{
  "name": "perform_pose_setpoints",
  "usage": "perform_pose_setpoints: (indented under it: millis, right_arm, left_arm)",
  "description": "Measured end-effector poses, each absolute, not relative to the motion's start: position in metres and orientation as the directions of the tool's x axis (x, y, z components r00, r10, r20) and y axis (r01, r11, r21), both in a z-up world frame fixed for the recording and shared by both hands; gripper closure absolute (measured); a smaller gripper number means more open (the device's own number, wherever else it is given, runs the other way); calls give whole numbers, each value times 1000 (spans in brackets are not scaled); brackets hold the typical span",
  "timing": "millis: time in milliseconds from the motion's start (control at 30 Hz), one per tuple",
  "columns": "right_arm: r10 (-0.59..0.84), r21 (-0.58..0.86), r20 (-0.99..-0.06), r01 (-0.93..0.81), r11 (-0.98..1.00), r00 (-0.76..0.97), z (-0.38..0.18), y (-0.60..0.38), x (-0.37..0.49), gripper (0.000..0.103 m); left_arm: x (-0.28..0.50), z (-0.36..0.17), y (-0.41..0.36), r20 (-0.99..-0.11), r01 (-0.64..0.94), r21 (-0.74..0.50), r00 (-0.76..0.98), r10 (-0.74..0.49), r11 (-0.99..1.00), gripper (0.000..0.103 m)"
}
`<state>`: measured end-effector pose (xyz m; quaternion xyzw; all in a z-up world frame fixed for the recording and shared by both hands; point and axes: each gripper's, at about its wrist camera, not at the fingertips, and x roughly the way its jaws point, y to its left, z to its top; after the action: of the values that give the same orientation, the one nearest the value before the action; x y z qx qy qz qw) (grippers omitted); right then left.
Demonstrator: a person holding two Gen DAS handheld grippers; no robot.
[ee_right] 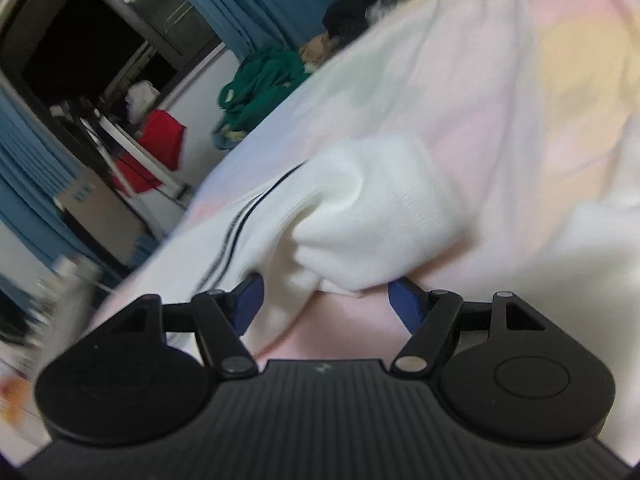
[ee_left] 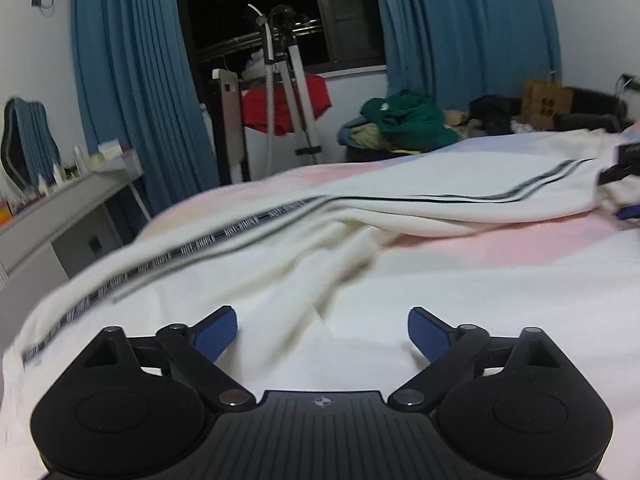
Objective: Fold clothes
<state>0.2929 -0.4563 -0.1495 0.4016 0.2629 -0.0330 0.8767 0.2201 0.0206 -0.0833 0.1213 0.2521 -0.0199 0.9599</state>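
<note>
Home bedroom at night. Bed (ee_left: 500,264) with pastel sheet ahead of claw; beyond it blue curtains (ee_left: 132,80) frame dark window (ee_left: 256,4). Cluttered worktop (ee_left: 76,196) far left, clothes pile (ee_left: 404,120) beyond bed.

We see a cream-white garment (ee_left: 360,208) lying unfolded and rumpled on the bed (ee_left: 500,264), stretched lengthwise across its pink-and-white cover. A dark double stripe with small lettering runs along its length, toward the bed's far side. Soft folds bunch near its middle. From the right wrist view, one end (ee_right: 360,216) lies heaped on the bed, its edge curled under.
</note>
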Motion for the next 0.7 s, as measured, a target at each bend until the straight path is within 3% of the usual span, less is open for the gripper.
perform_pose_setpoints:
  millis: [100, 167, 267, 300, 400, 567, 700]
  right_arm:
    - [154, 754, -432, 262, 602, 889, -156, -467, 301, 43]
    - [122, 763, -410, 267, 589, 904, -152, -471, 302, 76]
    - [59, 740, -369, 255, 623, 927, -131, -472, 304, 88]
    - [39, 725, -344, 239, 647, 938, -120, -472, 304, 89]
    - [-5, 645, -259, 177, 743, 966, -69, -462, 307, 90]
    - [-139, 476, -95, 168, 863, 986, 25, -443, 284, 90]
    - [-219, 360, -126, 250, 899, 968, 44, -434, 281, 90]
  left_arm:
    - [254, -91, 30, -521, 71, 186, 853, 37, 980, 28]
    - [269, -99, 39, -550, 53, 131, 835, 28, 990, 42]
    - [278, -105, 52, -557, 36, 66, 830, 7, 997, 66]
    - [279, -104, 54, -554, 37, 52, 833, -2, 998, 75]
    - [277, -96, 60, -531, 30, 24, 847, -12, 999, 88]
    - [260, -68, 77, -483, 37, -52, 874, -57, 998, 91]
    - [245, -60, 77, -492, 63, -28, 868, -68, 998, 91]
